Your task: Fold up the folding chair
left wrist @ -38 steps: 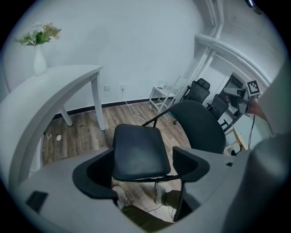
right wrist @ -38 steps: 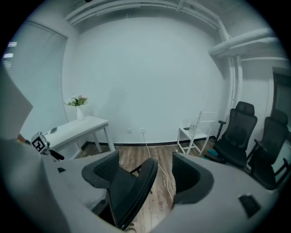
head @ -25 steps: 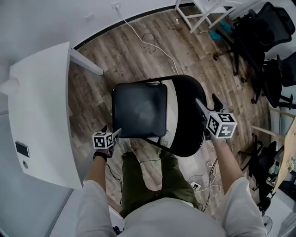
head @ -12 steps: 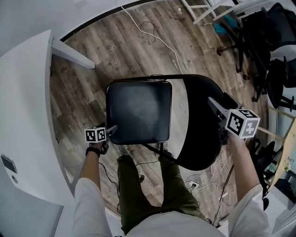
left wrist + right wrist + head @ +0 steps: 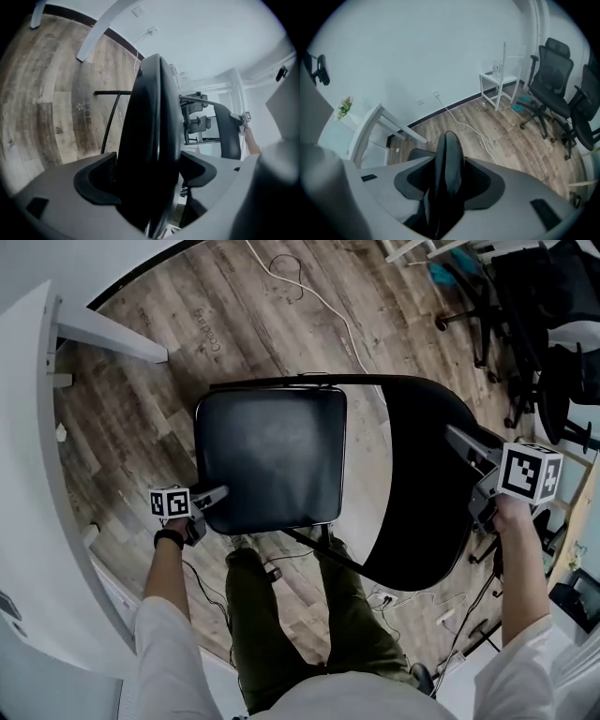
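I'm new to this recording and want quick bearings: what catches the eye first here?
A black folding chair stands open mid-floor, right below the person. The left gripper clamps the near-left edge of the seat, while the right gripper is closing its jaws over the top edge of the backrest.

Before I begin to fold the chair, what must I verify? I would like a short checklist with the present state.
1. Left hand-held gripper grips the seat edge: ok.
2. Right hand-held gripper on the backrest top: ok, jaws closing, backrest between them.
3. Legs clear of the seat: cannot tell.
4. White cable clear of the backrest: cannot tell, it runs up to it.
5. Office chairs apart from the backrest: ok.
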Demonstrator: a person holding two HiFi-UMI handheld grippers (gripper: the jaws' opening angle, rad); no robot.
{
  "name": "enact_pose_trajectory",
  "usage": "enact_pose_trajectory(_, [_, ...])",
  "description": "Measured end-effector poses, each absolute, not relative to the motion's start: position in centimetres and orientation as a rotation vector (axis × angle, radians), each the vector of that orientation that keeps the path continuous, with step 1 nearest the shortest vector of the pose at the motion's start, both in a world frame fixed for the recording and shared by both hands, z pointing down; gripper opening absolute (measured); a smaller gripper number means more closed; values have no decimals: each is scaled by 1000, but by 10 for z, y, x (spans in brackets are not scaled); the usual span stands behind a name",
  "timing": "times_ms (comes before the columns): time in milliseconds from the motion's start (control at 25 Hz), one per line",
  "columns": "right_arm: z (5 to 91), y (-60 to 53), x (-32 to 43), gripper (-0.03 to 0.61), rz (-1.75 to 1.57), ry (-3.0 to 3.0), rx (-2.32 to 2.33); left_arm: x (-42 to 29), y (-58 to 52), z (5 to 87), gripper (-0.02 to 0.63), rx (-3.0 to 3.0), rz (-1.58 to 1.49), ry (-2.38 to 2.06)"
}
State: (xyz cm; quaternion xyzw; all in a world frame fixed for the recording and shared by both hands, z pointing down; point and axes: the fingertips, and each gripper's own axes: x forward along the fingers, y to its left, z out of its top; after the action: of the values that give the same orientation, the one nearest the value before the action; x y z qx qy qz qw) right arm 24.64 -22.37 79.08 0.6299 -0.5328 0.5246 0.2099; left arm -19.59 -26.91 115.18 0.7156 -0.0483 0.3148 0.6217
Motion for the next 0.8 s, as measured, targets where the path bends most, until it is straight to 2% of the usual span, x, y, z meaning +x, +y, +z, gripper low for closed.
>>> enact_pose_trajectory(120, [790,-225,244,158,1493,-1515,1720,-195,-270,1151,401,1615,705,-80])
enact_pose_trajectory(200, [789,-224,244,147,1510,-1517,1713,-195,-266,1150,399,1596,727,-70])
enact_pose_trajectory(600, [767,-226,245,127,1569,-1549,1689,-182,-253,1115,397,1593,798,-136])
enact_pose_trajectory(800, [736,-215,255,118,1600,-1552,1685,-154,-234,1066,364,1612,832,-137])
